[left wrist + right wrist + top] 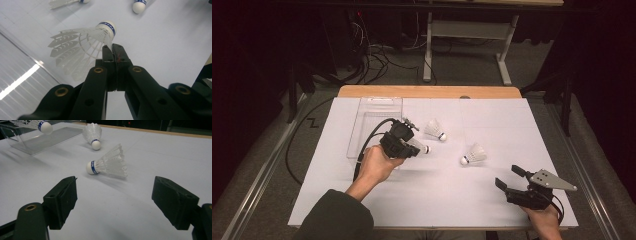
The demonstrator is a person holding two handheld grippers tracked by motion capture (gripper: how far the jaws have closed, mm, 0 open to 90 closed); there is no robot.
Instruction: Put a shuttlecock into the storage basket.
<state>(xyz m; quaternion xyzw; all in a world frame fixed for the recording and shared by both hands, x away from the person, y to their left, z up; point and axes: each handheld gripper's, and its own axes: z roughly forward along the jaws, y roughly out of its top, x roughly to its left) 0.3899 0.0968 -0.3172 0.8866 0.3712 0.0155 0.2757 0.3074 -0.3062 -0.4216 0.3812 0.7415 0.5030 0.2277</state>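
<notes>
Pinching a shuttlecock (83, 47) by the edge of its feather skirt, the left gripper (113, 47) has its two black jaws pressed flat together, only the thin feather stem between the pads. In the left gripper view the held shuttlecock juts out sideways from the jaw tips, white cork with a blue band pointing up and right, feathers fanned to the left. In the high view the left gripper (412, 147) sits in the person's left hand (377, 165) just beside the near right corner of a clear plastic tray (362, 125), the cork of the held shuttlecock (422, 148) showing to the right of the jaws and lifted off the white sheet (492, 200).

Right gripper (508, 176): jaws spread wide, nothing between them, held low near the front right edge of the sheet in the right hand (544, 220). Its own view looks between the two open pads (62, 200) at bare sheet.

Two more shuttlecocks lie on the sheet. One (474, 155) rests on its side ahead of the right gripper, cork toward the person's left. The other (435, 129) lies farther back, near the tray's right wall, cork pointing toward the near right. The two are well apart from each other and from the right gripper.
</notes>
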